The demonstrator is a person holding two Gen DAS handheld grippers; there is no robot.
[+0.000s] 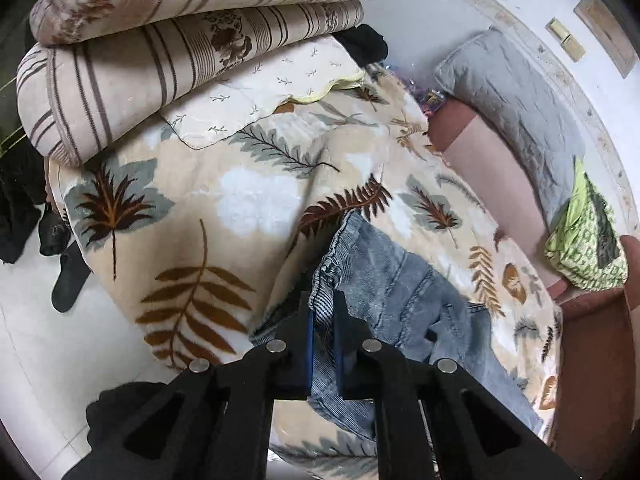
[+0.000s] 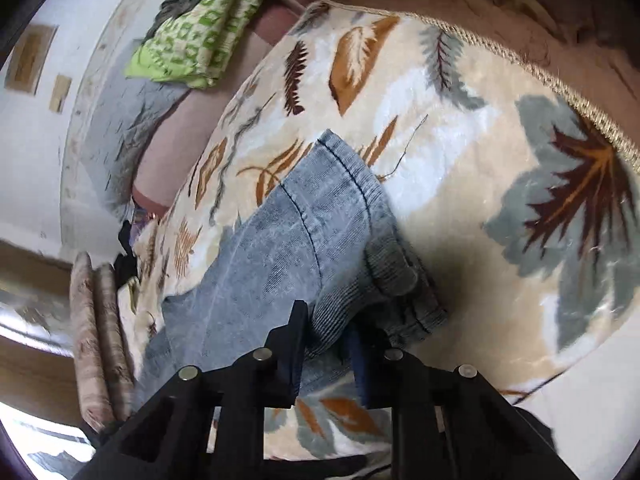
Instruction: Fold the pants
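Observation:
Faded blue denim pants (image 1: pixel 400 280) lie crumpled on a cream blanket with a leaf print (image 1: pixel 200 200). In the left wrist view my left gripper (image 1: pixel 323 314) is shut on a ribbed edge of the pants, and the cloth runs up between its blue pads. In the right wrist view the pants (image 2: pixel 288 232) show a stitched hem pointing away over the blanket (image 2: pixel 460 140). My right gripper (image 2: pixel 328 332) is shut on a bunched fold of the denim at the near end. The cloth below both grips is hidden by the fingers.
Folded striped quilts (image 1: pixel 160 60) are stacked at the far left of the bed. A grey pillow (image 1: pixel 516 108) and a green patterned cloth (image 1: pixel 588 240) lie by the wall. Black garments (image 1: pixel 24 200) hang over the white floor (image 1: pixel 60 340). The blanket's corded edge (image 2: pixel 560 92) runs at the right.

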